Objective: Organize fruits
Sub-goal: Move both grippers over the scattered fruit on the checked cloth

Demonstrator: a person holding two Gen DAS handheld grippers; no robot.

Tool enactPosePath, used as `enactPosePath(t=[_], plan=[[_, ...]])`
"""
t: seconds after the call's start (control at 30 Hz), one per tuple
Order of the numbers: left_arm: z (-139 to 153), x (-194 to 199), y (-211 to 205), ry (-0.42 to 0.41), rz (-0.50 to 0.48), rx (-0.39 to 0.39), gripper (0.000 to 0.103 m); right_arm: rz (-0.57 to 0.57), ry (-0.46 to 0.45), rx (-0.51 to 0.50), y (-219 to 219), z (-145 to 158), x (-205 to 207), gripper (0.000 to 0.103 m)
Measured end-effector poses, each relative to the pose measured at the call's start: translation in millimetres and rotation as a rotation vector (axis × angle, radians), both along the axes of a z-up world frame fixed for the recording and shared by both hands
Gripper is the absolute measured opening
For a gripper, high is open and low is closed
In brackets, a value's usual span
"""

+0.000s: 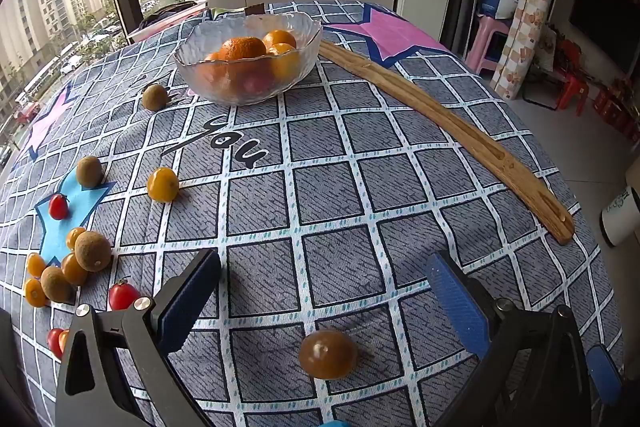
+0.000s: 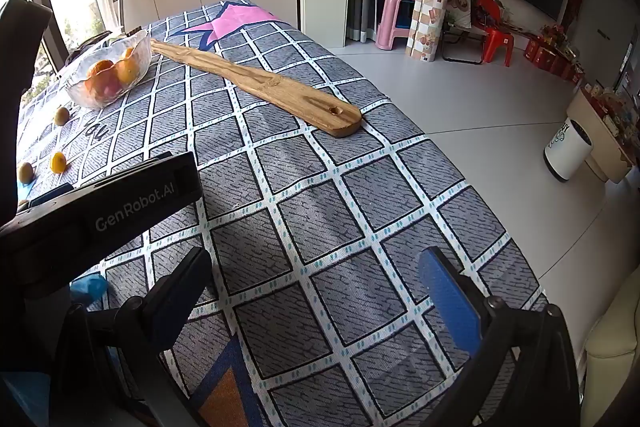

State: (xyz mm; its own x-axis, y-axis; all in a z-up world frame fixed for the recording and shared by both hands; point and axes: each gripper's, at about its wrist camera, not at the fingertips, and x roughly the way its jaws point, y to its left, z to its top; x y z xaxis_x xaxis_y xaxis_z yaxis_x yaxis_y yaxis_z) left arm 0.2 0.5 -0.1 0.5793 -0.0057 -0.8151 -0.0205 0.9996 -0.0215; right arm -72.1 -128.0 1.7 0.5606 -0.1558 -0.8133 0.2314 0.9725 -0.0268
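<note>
A glass bowl (image 1: pixel 250 61) with oranges stands at the far side of the checked tablecloth; it also shows in the right wrist view (image 2: pixel 108 75). Small fruits lie loose on the left: brown kiwis (image 1: pixel 93 251), yellow kumquats (image 1: pixel 163 184) and red cherry tomatoes (image 1: pixel 123 295). A brownish round fruit (image 1: pixel 328 354) lies on the cloth between the fingers of my open left gripper (image 1: pixel 324 275), untouched. My right gripper (image 2: pixel 316 267) is open and empty above bare cloth, with the left gripper's body (image 2: pixel 100 211) just to its left.
A long curved wooden board (image 1: pixel 452 131) runs from the bowl toward the table's right edge, also seen in the right wrist view (image 2: pixel 264 87). The table edge drops off on the right to the floor, where a white bin (image 2: pixel 568 155) stands.
</note>
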Motion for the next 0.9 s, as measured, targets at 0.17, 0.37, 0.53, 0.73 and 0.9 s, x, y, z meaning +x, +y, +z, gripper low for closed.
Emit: enactPosePath(t=[0.17,0.37,0.53,0.73,0.9], plan=[[2.9,-1.7,1.3,0.033,-0.04,0.006,0.103,0.0,0.0,0.0,0.0,0.0,0.0,0.103],[70.3,-44.3,14.1,-0.112,-0.07,-0.014,0.103,0.0,0.0,0.0,0.8,0.1,0.3,0.103],[120.6,-112.6,61.6,-0.244,-0.126,-0.043,0.103,0.105,0.066,0.04,0.6,5.0,-1.3,0.103],[95.8,-186.3,129.2,-0.167,0.002,-0.003,0.103,0.268,-0.01,0.079,9.4,36.6,-63.6,0.103],[51.8,-225.1,155.6,-0.041,0.115,-0.055,0.103,0.335,0.06,0.184,22.9,34.1,-97.2,0.103]])
